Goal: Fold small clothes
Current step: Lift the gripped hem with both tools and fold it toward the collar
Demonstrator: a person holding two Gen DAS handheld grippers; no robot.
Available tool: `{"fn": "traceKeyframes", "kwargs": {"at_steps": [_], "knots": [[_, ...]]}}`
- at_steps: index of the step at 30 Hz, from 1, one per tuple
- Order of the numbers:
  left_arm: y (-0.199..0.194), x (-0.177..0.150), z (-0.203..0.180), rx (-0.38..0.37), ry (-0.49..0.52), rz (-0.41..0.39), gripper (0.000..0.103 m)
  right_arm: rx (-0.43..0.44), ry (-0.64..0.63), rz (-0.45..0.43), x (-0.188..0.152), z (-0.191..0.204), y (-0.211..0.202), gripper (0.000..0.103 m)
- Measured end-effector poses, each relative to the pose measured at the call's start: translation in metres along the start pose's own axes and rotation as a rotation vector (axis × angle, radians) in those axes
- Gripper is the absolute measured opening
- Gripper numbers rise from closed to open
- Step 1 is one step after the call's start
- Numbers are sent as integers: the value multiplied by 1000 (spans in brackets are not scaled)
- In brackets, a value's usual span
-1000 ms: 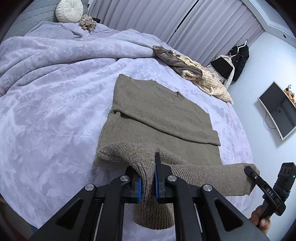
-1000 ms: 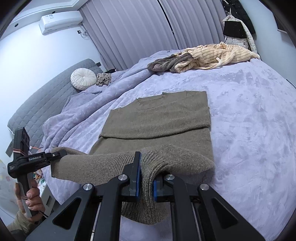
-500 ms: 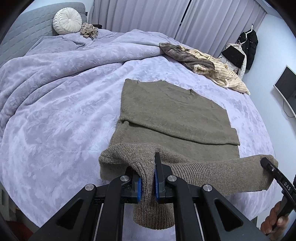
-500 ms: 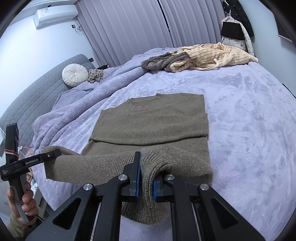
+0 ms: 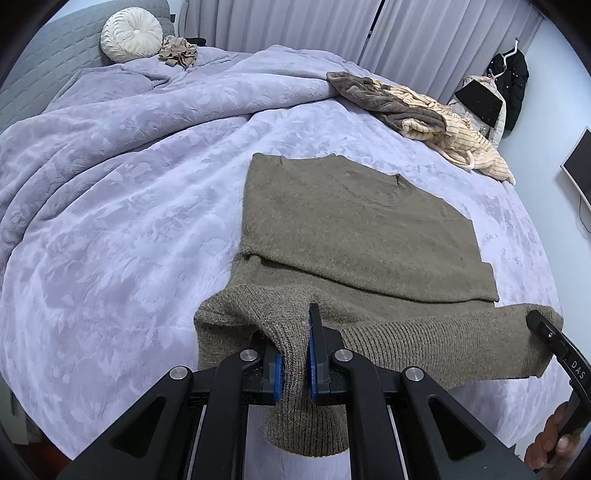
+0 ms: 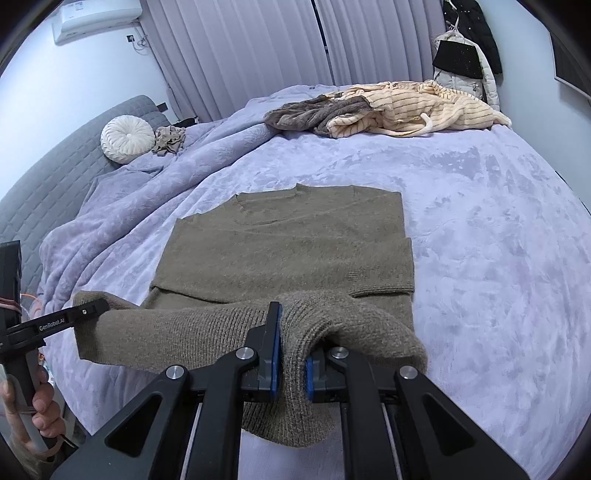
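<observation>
An olive-brown knit sweater [image 5: 354, 229] lies flat on the lilac bed, sleeves folded across its body; it also shows in the right wrist view [image 6: 288, 243]. My left gripper [image 5: 295, 363] is shut on the left corner of the ribbed hem, lifted off the bed. My right gripper [image 6: 291, 363] is shut on the right hem corner. The hem stretches between them, raised above the near edge. The right gripper's finger [image 5: 554, 343] shows at the right of the left wrist view; the left gripper's finger [image 6: 62, 321] shows at the left of the right wrist view.
A pile of grey and cream striped clothes [image 5: 417, 107] lies at the far side of the bed [image 6: 498, 236]. A round white cushion [image 5: 131, 35] and a small crumpled beige cloth [image 5: 177, 51] sit by the grey headboard. Coats hang at the far right wall.
Both grippers have carried the held hem forward over the sweater, toward the collar. The hem stays stretched between them.
</observation>
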State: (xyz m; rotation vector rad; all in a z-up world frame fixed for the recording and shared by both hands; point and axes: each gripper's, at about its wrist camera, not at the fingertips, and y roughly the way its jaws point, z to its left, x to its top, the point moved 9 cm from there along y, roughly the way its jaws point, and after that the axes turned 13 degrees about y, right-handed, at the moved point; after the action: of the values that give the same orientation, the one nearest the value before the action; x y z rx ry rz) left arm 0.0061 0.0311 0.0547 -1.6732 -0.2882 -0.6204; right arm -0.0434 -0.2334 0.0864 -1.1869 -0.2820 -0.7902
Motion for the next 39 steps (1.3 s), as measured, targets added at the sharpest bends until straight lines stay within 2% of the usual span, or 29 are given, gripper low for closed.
{"fn": "traceKeyframes", "kwargs": {"at_steps": [6, 22, 39], "knots": [[9, 12, 2, -11, -16, 22, 11, -7, 6, 12, 8, 1, 11, 11], [22, 53, -8, 24, 20, 22, 11, -23, 35, 18, 35, -5, 29, 11], [48, 82, -6, 18, 14, 45, 11, -35, 44, 28, 65, -7, 54, 11]]}}
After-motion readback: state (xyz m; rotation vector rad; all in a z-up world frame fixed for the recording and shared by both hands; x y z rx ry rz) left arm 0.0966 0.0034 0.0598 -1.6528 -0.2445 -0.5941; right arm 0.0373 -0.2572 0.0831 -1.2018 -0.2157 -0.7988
